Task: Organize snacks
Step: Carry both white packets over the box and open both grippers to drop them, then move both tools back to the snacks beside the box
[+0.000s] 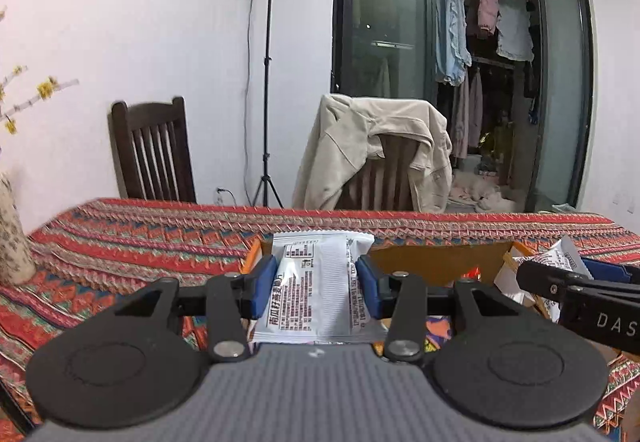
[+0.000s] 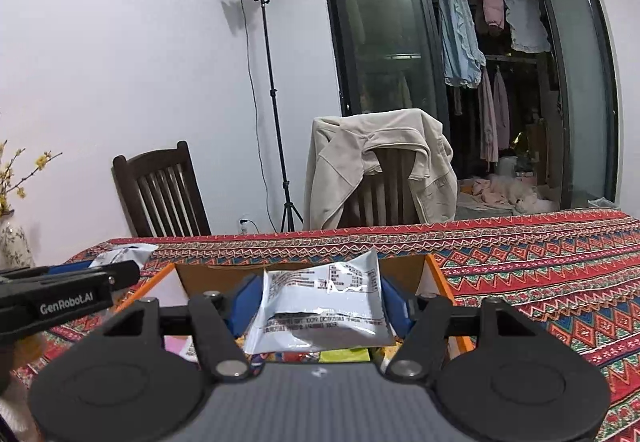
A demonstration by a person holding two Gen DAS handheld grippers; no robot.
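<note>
The white snack packet [image 1: 320,282] sits between the blue pads of the left gripper [image 1: 316,282]. The pads press on both its sides, so this gripper holds it up in the air. Just past the packet, in front of the fingers, is an open cardboard box [image 1: 420,262] with orange edges. The box stands on a table with a red patterned cloth [image 1: 140,242].

The right gripper [image 2: 320,302] holds a second white packet [image 2: 320,306] the same way, pinched between its blue pads. This packet looks puffy and a bit bent. The same box [image 2: 404,270] is right in front of it and partly under it.

I think the job is in the middle. Under the grippers, bits of colourful packets show inside the box, so some snacks seem to be in already. These two packets are not in yet. They need to go down into the box and be let go. I cannot tell if more snacks wait somewhere else.

The packet on the left has black Chinese writing down its back. The big letters look like the snack's name, but I cannot read them for sure. The other packet has small print and a little table, too tiny to read. The side of the left gripper says "GenRobot.AI" in the right view. The side of the right gripper shows "DAS" in the left view, cut off by the edge.
</note>
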